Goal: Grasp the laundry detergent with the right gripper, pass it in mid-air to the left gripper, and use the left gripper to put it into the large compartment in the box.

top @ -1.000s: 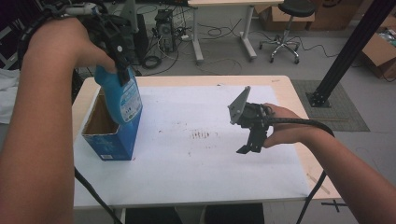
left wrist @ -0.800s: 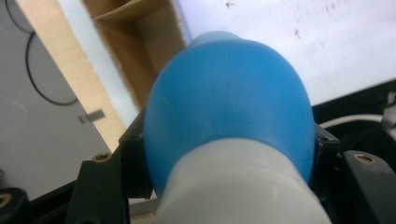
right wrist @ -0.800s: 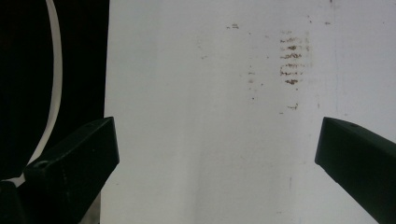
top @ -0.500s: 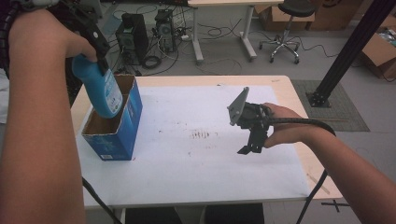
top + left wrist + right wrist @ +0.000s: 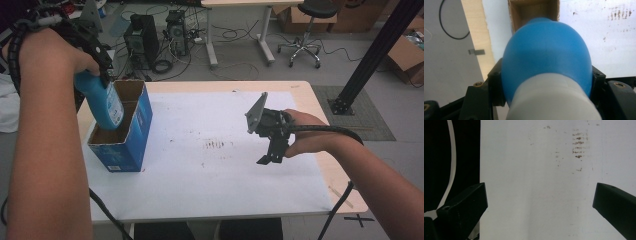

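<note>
**A:** What is on the table?

**B:** A table [image 5: 320,102] with a pale wooden edge, covered by a white sheet [image 5: 210,170] that carries a small patch of brownish marks [image 5: 216,145] near its middle. At the left of the sheet stands a blue cardboard box [image 5: 125,145], open at the top, with its brown inside showing.

**A:** Where is the bottle?

**B:** In the high view, the left gripper [image 5: 102,70] holds a blue bottle [image 5: 102,102] in the air, tilted, directly over the open mouth of the box. The bottle's lower end dips near the box's rim; I cannot tell whether it touches the cardboard. In the left gripper view the bottle [image 5: 546,57] has a round blue body and a white part nearest the camera, and the box opening [image 5: 534,11] lies just beyond it.

**A:** How do the left jaws stand?

**B:** They are clamped on the bottle, one black jaw pressing each side of the blue body.

**A:** And the other hand?

**B:** The right gripper [image 5: 272,150] hovers over the right part of the sheet, well apart from the box, pointing down. In the right gripper view its jaws stand wide apart with nothing between them, and the marks [image 5: 577,143] lie on the sheet ahead.

**A:** Anything beyond the table?

**B:** A grey floor with cables [image 5: 240,35], computer towers [image 5: 140,35] and an office chair [image 5: 307,30].
</note>
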The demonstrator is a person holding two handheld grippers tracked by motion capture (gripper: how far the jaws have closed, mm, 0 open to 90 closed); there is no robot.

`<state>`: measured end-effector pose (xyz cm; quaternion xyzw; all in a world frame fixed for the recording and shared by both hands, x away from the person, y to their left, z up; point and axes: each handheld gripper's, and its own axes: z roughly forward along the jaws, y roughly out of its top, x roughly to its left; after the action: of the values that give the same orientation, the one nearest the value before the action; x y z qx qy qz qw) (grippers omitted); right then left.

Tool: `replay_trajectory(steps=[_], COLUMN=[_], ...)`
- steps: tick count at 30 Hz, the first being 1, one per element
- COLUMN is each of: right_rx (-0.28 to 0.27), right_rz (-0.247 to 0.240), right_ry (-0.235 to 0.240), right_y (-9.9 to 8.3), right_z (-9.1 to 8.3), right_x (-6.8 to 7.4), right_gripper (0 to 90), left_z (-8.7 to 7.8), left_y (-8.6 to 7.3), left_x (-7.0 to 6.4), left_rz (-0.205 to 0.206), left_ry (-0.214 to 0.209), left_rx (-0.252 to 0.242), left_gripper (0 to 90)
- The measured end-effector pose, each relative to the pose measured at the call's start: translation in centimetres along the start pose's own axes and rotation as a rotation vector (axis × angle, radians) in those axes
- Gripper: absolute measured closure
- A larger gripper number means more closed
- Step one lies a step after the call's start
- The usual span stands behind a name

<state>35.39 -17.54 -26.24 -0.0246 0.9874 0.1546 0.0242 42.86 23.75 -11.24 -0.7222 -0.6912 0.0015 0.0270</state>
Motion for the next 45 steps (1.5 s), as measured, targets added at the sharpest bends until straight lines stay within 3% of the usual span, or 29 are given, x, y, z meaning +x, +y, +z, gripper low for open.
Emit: replay_trajectory(steps=[22,37,45], right_rx=[0.019,0.020,0.019], right_rz=[0.004,0.010,0.017], right_ry=[0.005,0.008,0.010], right_y=[0.0,-0.4,-0.5], right_z=[0.1,0.2,0.3], right_x=[0.2,0.1,0.2], right_gripper=[0.0,0.0,0.0], left_z=[8.2,14.2,16.5], left_y=[1.5,2.2,2.4], left_x=[-0.1,0.5,0.5], left_rz=[0.020,0.025,0.026], left_ry=[0.013,-0.021,-0.011], left_rx=[0.034,0.057,0.065], left_gripper=[37.6,37.7,37.7])
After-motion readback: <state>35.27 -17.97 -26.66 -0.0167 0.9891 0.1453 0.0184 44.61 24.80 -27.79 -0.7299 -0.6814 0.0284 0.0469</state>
